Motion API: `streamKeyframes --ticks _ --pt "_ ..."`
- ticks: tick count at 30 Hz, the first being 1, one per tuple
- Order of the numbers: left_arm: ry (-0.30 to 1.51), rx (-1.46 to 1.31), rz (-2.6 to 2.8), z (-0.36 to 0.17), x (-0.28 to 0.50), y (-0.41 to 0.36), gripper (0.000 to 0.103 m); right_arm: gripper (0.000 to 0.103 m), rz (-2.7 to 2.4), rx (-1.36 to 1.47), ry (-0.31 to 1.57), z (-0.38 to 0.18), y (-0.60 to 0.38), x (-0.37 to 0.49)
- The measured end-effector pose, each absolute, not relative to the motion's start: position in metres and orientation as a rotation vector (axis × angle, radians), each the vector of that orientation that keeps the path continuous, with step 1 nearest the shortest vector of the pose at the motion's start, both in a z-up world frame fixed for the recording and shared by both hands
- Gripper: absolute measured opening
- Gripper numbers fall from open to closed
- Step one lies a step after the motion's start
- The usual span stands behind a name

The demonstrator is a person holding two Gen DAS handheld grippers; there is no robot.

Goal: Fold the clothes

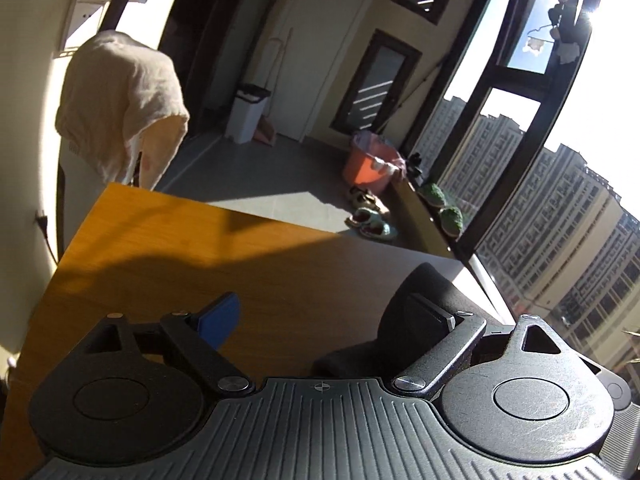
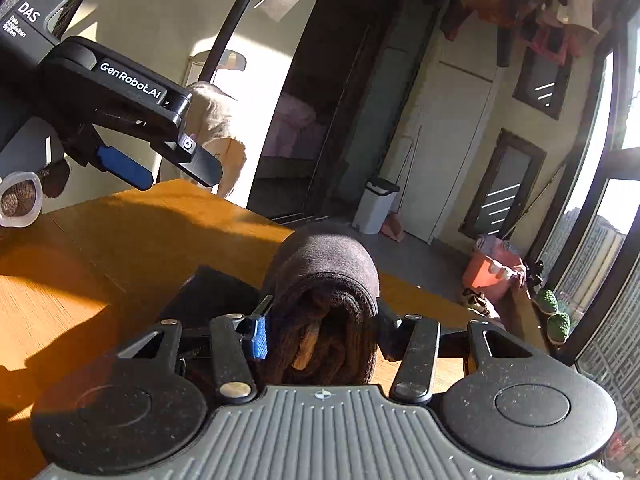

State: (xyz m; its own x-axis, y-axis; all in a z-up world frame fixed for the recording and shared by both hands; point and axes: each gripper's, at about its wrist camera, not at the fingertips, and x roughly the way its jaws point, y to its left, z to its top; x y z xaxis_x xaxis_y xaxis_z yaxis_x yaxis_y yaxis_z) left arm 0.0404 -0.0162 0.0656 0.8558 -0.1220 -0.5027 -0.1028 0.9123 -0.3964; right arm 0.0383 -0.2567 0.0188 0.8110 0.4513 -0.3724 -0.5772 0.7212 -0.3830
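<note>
Left gripper (image 1: 324, 316) held over the wooden counter (image 1: 160, 248), fingers wide apart and empty: blue pad (image 1: 220, 320) at left, black finger (image 1: 430, 314) at right, set against a dark garment (image 1: 420, 320) lying at the counter's right edge near the window (image 1: 540, 160). Beyond the counter, a beige cloth (image 1: 120, 104) draped over something upright at far left, a white bin (image 1: 250, 114) by the door, an orange bucket (image 1: 370, 166) and slippers (image 1: 370, 220) on the floor.

From the right wrist view: same left gripper (image 2: 176, 172) seen at upper left, raised above the counter (image 2: 140, 232), fingers spread, nothing between them. A small cup (image 2: 20, 200) at the left edge. Right gripper (image 2: 320, 332) clamped on the rolled dark garment (image 2: 324, 280), blue pad (image 2: 259, 338) pressed to its left side, roll bulging up and forward between the fingers, above the counter; contact with the wood not discernible. Bucket (image 2: 490, 272) and hanging laundry (image 2: 540, 4) further right.
</note>
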Motion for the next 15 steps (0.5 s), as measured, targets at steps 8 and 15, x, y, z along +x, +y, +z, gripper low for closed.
streamKeyframes --ticks 8,15 --pt "0.58 -0.373 -0.094 0.06 0.048 -0.065 0.099 0.056 0.56 -0.992 0.016 -0.029 -0.208 -0.016" --pt "0.597 -0.271 -0.042 0.035 0.046 -0.069 0.1 0.103 0.807 -0.539 0.268 0.029 -0.253 0.002"
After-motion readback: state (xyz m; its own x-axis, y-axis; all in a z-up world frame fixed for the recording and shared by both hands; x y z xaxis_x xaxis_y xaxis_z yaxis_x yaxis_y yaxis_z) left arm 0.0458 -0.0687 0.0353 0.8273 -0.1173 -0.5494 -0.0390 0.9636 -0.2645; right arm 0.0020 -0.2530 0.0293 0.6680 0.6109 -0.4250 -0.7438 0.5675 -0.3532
